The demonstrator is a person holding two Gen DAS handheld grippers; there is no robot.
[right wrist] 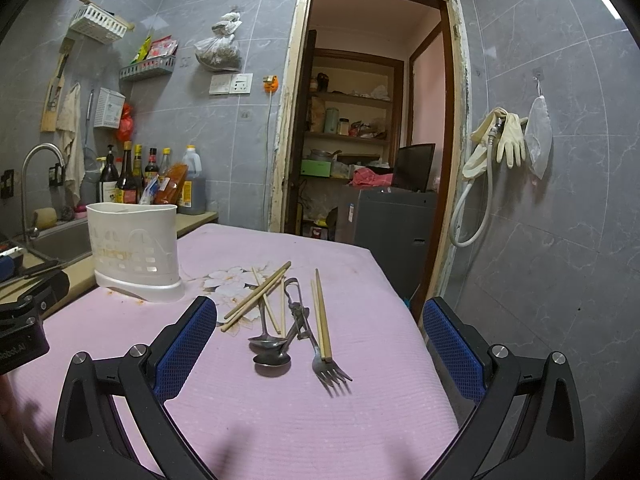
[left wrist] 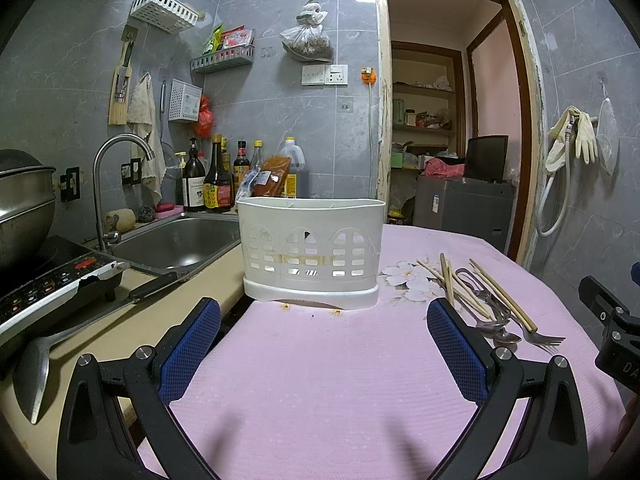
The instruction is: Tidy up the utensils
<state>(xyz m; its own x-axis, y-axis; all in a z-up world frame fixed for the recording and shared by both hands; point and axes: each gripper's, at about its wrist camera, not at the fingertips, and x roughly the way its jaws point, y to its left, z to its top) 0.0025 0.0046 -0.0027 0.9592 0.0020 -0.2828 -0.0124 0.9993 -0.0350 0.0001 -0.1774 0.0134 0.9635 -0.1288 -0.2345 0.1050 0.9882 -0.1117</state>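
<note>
A white perforated utensil holder [left wrist: 311,252] [right wrist: 134,254] stands upright on the pink cloth [left wrist: 320,360]. To its right lies a loose pile: wooden chopsticks [right wrist: 322,316] [left wrist: 502,296], two metal spoons [right wrist: 272,352] [left wrist: 502,332] and a fork [right wrist: 330,370] [left wrist: 546,338]. My left gripper [left wrist: 324,320] is open and empty, facing the holder from just in front. My right gripper [right wrist: 320,312] is open and empty, its fingers straddling the pile from the near side. The holder's inside is hidden.
A steel sink [left wrist: 176,240] with a tap [left wrist: 120,168], sauce bottles [left wrist: 218,178], an induction cooker [left wrist: 48,280] with a pot, and a ladle [left wrist: 34,372] sit to the left. The cloth's right edge [right wrist: 404,300] drops off toward a doorway [right wrist: 372,128].
</note>
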